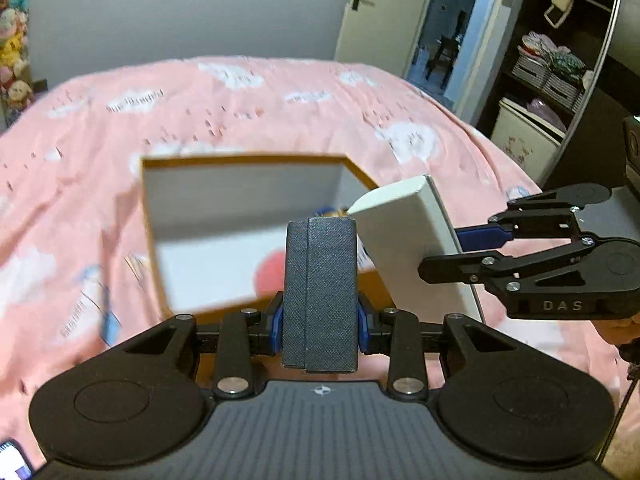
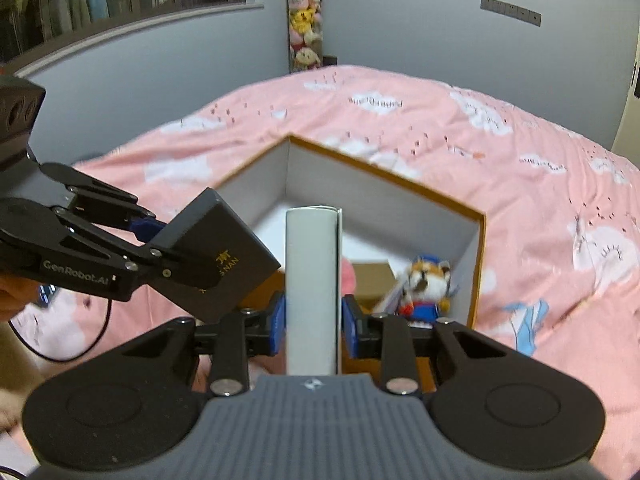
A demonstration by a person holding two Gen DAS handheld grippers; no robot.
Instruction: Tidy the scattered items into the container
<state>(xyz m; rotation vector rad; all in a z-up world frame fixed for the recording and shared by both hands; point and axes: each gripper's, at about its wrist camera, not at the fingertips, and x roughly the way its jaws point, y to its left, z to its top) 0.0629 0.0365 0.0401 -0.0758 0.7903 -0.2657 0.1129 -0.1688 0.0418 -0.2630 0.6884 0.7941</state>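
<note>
An open cardboard box (image 1: 240,162) with a white inside and orange rim sits on the pink bed; it also shows in the right wrist view (image 2: 384,176). My left gripper (image 1: 320,320) is shut on a dark textured box (image 1: 320,292) held above the container's near edge; the same dark box (image 2: 216,256) shows from the right wrist. My right gripper (image 2: 314,320) is shut on a white box (image 2: 312,288), seen from the left wrist as a white box (image 1: 400,240) over the container's right corner. Inside lie a plush fox toy (image 2: 426,284), a small brown carton (image 2: 370,276) and something pink (image 1: 269,276).
The pink cloud-print bedspread (image 1: 280,100) surrounds the container. A pillar of plush toys (image 2: 304,24) stands by the far wall. An open door (image 1: 384,12) and shelves (image 1: 552,72) lie to the right of the bed. A phone (image 1: 14,460) lies at the left.
</note>
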